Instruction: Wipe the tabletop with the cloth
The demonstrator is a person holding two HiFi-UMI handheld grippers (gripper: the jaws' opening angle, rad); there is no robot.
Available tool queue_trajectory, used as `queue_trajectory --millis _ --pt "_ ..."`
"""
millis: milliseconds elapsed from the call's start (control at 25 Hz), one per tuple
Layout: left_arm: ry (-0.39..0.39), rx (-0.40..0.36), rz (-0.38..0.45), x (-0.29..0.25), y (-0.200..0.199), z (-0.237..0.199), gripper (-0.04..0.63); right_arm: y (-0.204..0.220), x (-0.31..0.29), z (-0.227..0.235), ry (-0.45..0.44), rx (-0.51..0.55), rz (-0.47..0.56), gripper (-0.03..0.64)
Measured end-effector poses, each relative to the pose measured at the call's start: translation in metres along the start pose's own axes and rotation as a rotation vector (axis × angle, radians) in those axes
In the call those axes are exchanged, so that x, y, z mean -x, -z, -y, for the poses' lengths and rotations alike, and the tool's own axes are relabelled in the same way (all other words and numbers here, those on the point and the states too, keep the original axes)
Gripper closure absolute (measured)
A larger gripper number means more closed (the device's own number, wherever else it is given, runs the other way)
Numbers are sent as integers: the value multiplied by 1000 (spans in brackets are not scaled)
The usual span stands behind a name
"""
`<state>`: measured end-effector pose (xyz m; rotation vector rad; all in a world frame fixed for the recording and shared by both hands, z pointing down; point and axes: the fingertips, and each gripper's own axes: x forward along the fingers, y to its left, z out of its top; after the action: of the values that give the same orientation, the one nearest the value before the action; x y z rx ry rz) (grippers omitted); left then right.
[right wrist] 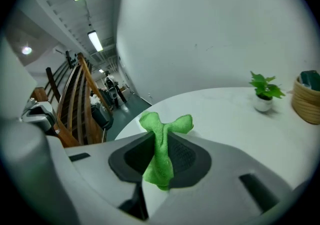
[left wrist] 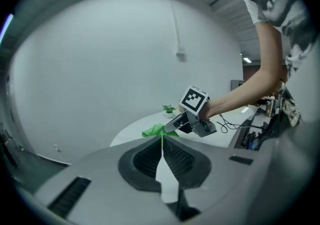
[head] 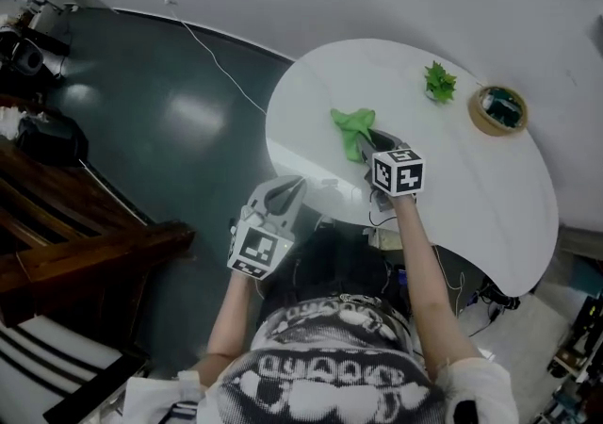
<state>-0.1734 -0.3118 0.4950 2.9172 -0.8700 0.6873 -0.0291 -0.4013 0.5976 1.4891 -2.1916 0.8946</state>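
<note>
A green cloth point(head: 353, 125) hangs bunched just above the white round tabletop point(head: 471, 187), near its left side. My right gripper point(head: 366, 142) is shut on the cloth point(right wrist: 162, 129), which is pinched between the jaws and sticks up past the tips in the right gripper view. My left gripper point(head: 295, 187) hovers off the table's near left edge, with its jaws pressed together and nothing in them. In the left gripper view, the left gripper point(left wrist: 161, 138) points at the right gripper point(left wrist: 176, 125) and the cloth point(left wrist: 154, 131).
A small potted plant point(head: 439, 83) and a round woven basket point(head: 497, 109) stand at the far right of the table. The plant point(right wrist: 264, 91) and the basket point(right wrist: 306, 96) also show in the right gripper view. Wooden stairs point(head: 57, 224) rise at the left, and a cable point(head: 212, 55) crosses the dark floor.
</note>
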Motion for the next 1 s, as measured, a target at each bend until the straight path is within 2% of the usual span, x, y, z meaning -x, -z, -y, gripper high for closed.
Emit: queue_trajectory --millis 240,400,680,1000 --pt "-66 54 -31 35 29 -31 586 -2 -54 -70 -96 53 -53 538" --pt "-62 71 -42 38 39 -36 586 18 -68 -73 -90 57 -111 538" --pt "19 28 -44 22 36 -29 586 45 -39 -25 16 11 -152 538" --pt "188 -75 13 -41 -22 26 586 76 49 77 184 -112 -117 538"
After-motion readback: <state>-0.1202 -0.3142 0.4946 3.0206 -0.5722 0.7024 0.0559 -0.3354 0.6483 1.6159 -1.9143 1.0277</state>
